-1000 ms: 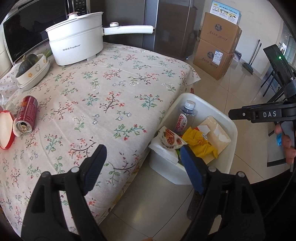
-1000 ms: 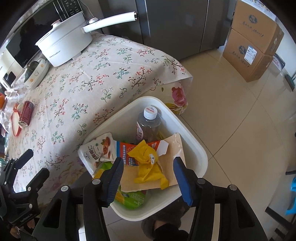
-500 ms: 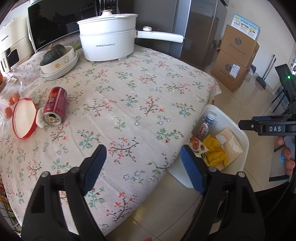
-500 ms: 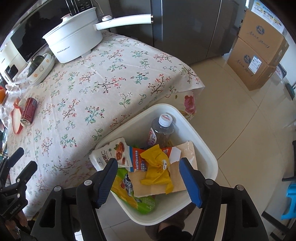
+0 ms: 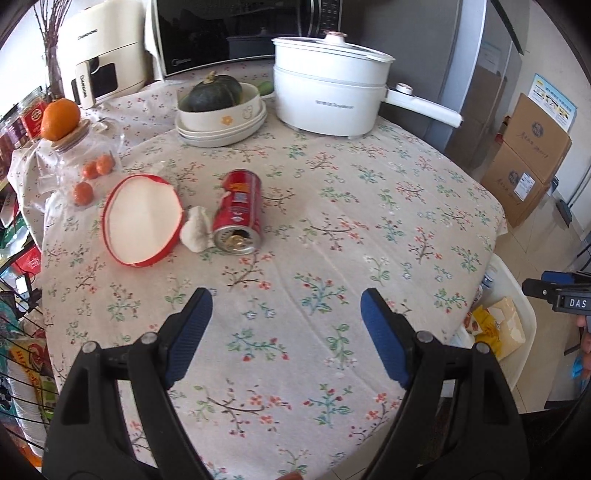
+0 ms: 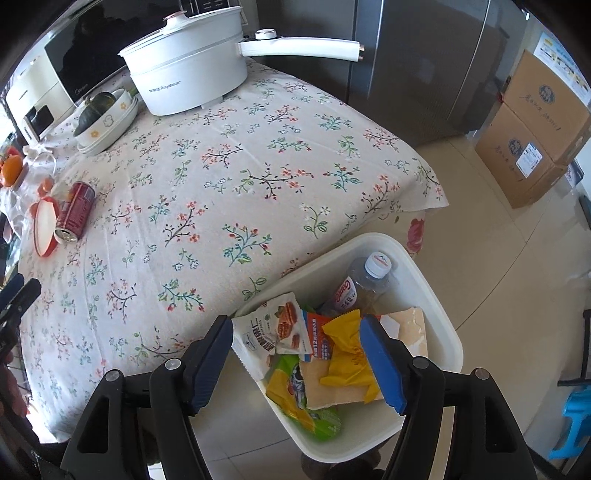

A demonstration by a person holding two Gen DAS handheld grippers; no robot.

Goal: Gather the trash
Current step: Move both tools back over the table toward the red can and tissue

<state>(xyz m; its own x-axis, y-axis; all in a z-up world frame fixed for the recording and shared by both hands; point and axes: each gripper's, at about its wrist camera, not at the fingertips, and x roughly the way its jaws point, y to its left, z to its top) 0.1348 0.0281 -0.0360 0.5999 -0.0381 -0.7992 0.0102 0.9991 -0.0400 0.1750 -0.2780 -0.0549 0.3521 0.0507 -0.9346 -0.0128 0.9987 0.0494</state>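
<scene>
A red drink can (image 5: 238,212) lies on its side on the floral tablecloth, open end toward me, next to a crumpled white tissue (image 5: 195,232) and a red-rimmed round lid (image 5: 142,219). The can also shows in the right wrist view (image 6: 75,212). My left gripper (image 5: 286,310) is open and empty above the table, short of the can. My right gripper (image 6: 297,341) is open and empty above the white bin (image 6: 436,314), which holds a plastic bottle (image 6: 360,288), snack wrappers (image 6: 277,328) and a yellow wrapper (image 6: 347,350).
A white electric pot (image 5: 327,96) with a long handle, a bowl with a dark squash (image 5: 218,107), oranges (image 5: 61,118), a microwave (image 5: 236,29) and an air fryer (image 5: 101,51) stand at the table's back. Cardboard boxes (image 6: 535,129) sit on the tiled floor.
My left gripper has swung left from the bin to over the table, bringing the red can nearer and more central. My right gripper has pulled back slightly above the bin.
</scene>
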